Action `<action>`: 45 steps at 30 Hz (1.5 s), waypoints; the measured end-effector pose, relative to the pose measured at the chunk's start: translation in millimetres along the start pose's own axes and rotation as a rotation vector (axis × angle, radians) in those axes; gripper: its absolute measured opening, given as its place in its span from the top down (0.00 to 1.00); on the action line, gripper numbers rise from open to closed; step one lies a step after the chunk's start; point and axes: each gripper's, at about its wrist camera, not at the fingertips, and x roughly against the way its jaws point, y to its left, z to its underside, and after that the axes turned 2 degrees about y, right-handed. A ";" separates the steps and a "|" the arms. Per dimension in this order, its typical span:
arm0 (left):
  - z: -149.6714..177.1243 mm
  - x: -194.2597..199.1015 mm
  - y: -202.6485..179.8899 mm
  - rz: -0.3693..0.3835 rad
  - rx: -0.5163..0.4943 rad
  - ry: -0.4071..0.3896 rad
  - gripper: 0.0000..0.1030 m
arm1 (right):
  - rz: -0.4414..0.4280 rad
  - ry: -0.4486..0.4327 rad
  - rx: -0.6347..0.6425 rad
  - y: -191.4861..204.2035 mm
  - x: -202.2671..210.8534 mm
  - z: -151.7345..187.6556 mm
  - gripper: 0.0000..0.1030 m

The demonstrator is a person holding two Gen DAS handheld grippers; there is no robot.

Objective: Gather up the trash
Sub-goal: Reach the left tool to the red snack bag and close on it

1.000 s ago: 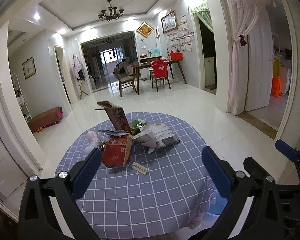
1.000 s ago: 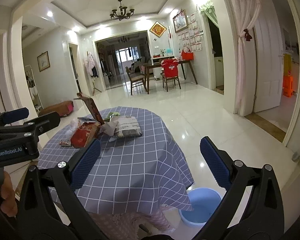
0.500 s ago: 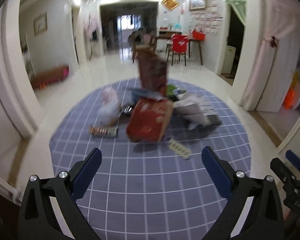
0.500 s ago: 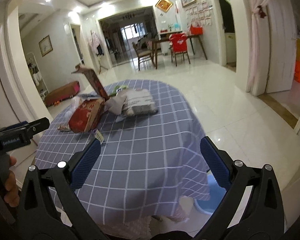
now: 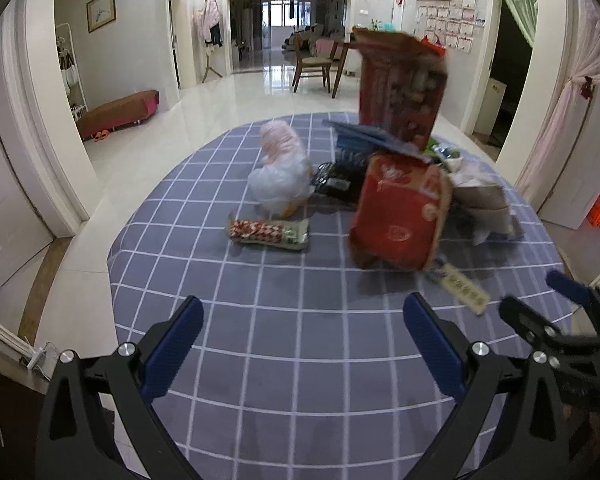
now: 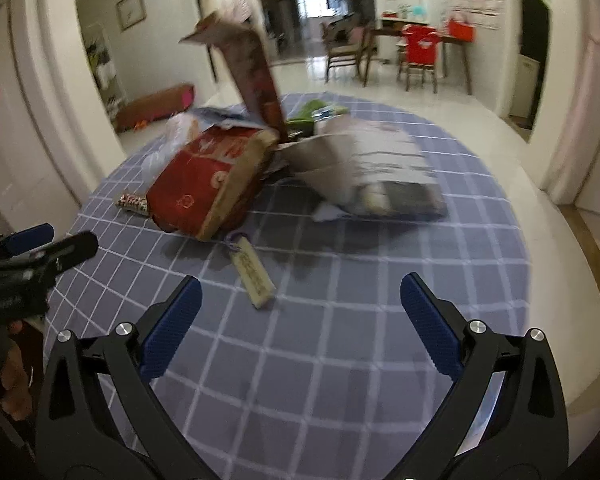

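Note:
A pile of trash lies on a round table with a grey-blue checked cloth (image 5: 284, 360). It holds a red paper bag (image 5: 400, 212) (image 6: 204, 184), a tall brown carton (image 5: 400, 88) (image 6: 256, 80), a white plastic bag (image 5: 280, 176), a red-white snack wrapper (image 5: 268, 234), a grey-white parcel bag (image 6: 372, 168) and a small beige tag (image 6: 252, 272) (image 5: 464, 288). My left gripper (image 5: 300, 344) is open and empty above the near cloth. My right gripper (image 6: 300, 328) is open and empty, just short of the tag.
White tiled floor surrounds the table. A brown bench (image 5: 120, 112) stands at the left wall. A dining table with chairs (image 5: 320, 60) stands far back. Doorways and a curtain (image 5: 572, 80) are on the right.
Both grippers have moved forward and down over the table; the trash pile is much closer in both views. Both stay open and empty.

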 end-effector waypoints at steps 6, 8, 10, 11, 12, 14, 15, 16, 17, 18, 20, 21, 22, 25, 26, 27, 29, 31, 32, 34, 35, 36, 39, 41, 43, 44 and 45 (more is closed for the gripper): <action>-2.2 -18.2 12.0 0.033 0.012 0.031 0.05 | 0.005 0.079 0.111 20.0 -35.4 -14.0 0.30; -4.6 -21.7 14.8 0.053 0.020 0.032 0.05 | 0.008 0.102 0.128 22.0 -41.6 -12.8 0.57; -9.1 -25.9 14.6 0.085 0.028 0.036 0.05 | 0.002 0.096 0.148 22.6 -41.1 -9.0 0.71; -12.0 -28.3 12.1 0.102 0.027 0.035 0.05 | -0.008 0.090 0.144 19.9 -40.0 -7.4 0.77; -16.4 -32.0 7.2 0.123 0.021 0.036 0.05 | -0.017 0.086 0.136 17.4 -40.0 -6.8 0.80; -21.6 -35.8 -2.0 0.139 0.008 0.037 0.05 | -0.044 0.066 0.080 4.2 -33.1 -4.4 0.91; -26.3 -38.8 -9.9 0.157 -0.008 0.030 0.05 | -0.029 0.051 0.059 -2.6 -28.7 -3.4 0.92; -29.0 -40.5 -15.3 0.160 -0.019 0.027 0.05 | -0.021 0.038 0.043 -8.8 -25.3 -3.5 0.94; -32.8 -43.4 -21.7 0.162 -0.033 0.025 0.05 | -0.022 0.027 0.025 -14.1 -19.8 -2.3 0.94; -35.8 -46.1 -27.6 0.167 -0.046 0.026 0.05 | -0.029 0.011 -0.006 -22.8 -15.4 -0.4 0.95; -43.0 -52.9 -41.7 0.169 -0.080 0.024 0.05 | -0.023 -0.006 -0.034 -29.9 -12.3 0.8 0.95; -45.8 -56.1 -47.8 0.161 -0.095 0.025 0.05 | -0.019 -0.018 -0.058 -37.2 -9.6 2.5 0.95; -48.9 -60.7 -56.7 0.143 -0.117 0.030 0.05 | -0.017 -0.022 -0.073 -40.6 -9.7 2.4 0.95; -52.3 -67.6 -83.4 0.056 -0.219 0.008 0.05 | -0.031 -0.021 -0.105 -49.6 -12.2 2.2 0.95; -53.0 -72.8 -89.8 0.029 -0.243 0.018 0.05 | -0.033 -0.019 -0.108 -51.5 -13.0 1.8 0.95; -53.9 -77.8 -94.4 0.015 -0.255 0.032 0.05 | -0.040 -0.015 -0.107 -50.1 -14.3 0.7 0.95; -55.4 -82.9 -94.8 0.033 -0.244 0.028 0.16 | -0.062 -0.007 -0.097 -49.5 -14.6 -2.2 0.95; -56.9 -82.0 -88.9 0.063 -0.209 0.033 0.24 | -0.059 -0.010 -0.079 -37.6 -15.3 -4.8 0.94; -56.6 -79.7 -85.1 0.081 -0.192 0.029 0.25 | -0.060 -0.001 -0.068 -34.7 -15.7 -4.2 0.94; -53.3 -72.1 -79.9 0.095 -0.175 0.016 0.26 | -0.077 0.000 -0.061 -27.6 -16.6 -3.0 0.92; -50.6 -68.6 -79.1 0.092 -0.174 0.007 0.26 | -0.079 0.007 -0.055 -24.4 -18.2 -2.2 0.82; -48.3 -64.4 -77.8 0.091 -0.170 -0.004 0.26 | -0.077 0.008 -0.053 -23.0 -19.4 -2.1 0.73; -40.2 -50.3 -70.4 0.112 -0.134 -0.025 0.26 | -0.081 0.022 -0.037 -17.6 -24.2 -3.0 0.42; -36.4 -41.3 -64.8 0.127 -0.115 -0.031 0.27 | -0.091 0.053 -0.024 -15.2 -29.3 -2.6 0.70; -30.3 -32.6 -58.4 0.147 -0.096 -0.035 0.27 | -0.024 0.055 0.022 -9.3 -28.8 -2.1 0.79; -28.9 -28.1 -56.0 0.150 -0.088 -0.035 0.27 | 0.006 0.054 0.038 -7.1 -27.4 -1.4 0.86; -27.9 -24.4 -53.7 0.152 -0.083 -0.037 0.27 | 0.007 0.052 0.040 -6.5 -25.2 -0.7 0.88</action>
